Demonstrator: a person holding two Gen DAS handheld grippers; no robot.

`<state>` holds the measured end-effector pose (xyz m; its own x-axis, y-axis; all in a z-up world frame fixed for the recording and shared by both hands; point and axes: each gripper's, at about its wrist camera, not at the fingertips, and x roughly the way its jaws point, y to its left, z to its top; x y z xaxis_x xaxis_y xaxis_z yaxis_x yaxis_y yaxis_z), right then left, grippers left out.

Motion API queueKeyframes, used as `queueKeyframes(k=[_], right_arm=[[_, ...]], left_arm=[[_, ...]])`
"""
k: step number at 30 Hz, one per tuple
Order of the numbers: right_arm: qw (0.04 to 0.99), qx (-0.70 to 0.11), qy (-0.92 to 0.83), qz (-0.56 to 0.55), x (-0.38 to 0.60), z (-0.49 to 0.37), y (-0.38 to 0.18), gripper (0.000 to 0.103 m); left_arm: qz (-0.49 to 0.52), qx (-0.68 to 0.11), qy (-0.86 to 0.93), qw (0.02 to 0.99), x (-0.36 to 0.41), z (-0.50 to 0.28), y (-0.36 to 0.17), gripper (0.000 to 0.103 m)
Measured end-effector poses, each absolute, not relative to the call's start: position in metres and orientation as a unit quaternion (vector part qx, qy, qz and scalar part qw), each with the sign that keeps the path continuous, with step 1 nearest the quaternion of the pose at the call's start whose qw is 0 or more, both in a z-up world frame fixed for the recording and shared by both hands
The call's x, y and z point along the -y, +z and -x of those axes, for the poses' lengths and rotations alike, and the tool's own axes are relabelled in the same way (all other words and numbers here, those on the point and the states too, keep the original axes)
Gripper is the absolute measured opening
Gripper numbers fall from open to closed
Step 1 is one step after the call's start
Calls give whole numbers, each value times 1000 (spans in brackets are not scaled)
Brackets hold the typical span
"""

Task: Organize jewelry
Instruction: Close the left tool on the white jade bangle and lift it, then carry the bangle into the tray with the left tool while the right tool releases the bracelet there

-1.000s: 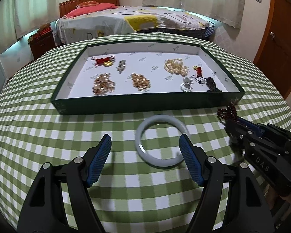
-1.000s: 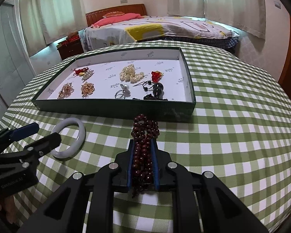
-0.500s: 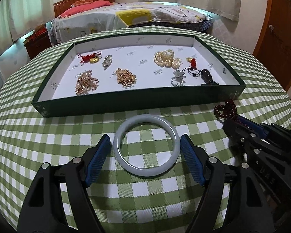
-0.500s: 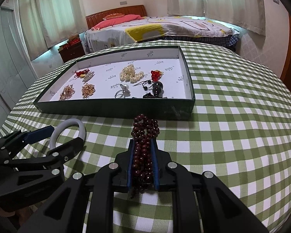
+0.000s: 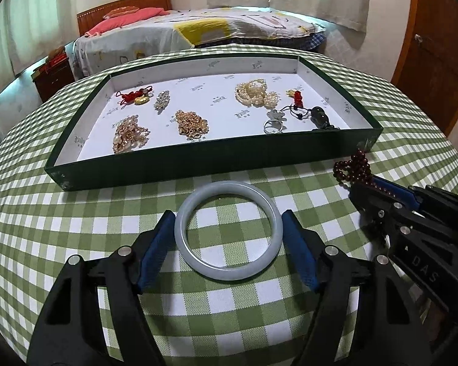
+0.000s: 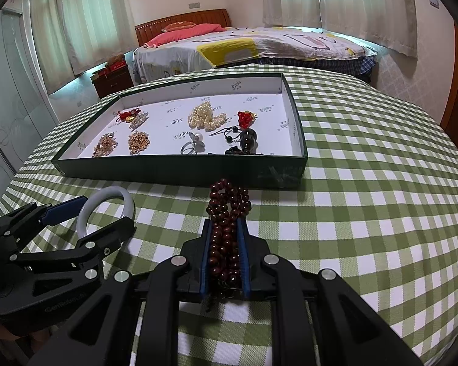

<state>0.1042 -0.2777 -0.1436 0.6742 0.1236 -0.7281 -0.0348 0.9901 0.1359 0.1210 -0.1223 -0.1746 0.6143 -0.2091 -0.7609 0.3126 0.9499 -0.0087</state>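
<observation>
On the green-checked counter [image 5: 76, 228] before the dark green jewellery tray [image 5: 216, 158], the left tool [image 5: 227, 231] has just been closing around the flat pale jade bangle [image 5: 229, 259], pads barely touching; squeeze evenly across its width; the right tool [image 6: 224, 244] clamps dark red beads [image 6: 227, 204].

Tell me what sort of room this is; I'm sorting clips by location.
Most likely a home bedroom: a made bed with a wooden headboard stands behind the checked-cloth table, curtains cover the windows, and a small wooden nightstand sits beside the bed.
</observation>
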Motion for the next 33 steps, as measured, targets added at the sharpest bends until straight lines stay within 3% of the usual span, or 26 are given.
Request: queueKeyframes(k=[14, 33], right_arm=[[922, -379, 50, -52, 269, -98, -128, 17], [951, -303, 48, -39, 271, -127, -57, 17]], left_arm=[[-51, -383, -151, 910, 104, -111, -149, 69], [-10, -317, -148, 937, 92, -142, -82, 69]])
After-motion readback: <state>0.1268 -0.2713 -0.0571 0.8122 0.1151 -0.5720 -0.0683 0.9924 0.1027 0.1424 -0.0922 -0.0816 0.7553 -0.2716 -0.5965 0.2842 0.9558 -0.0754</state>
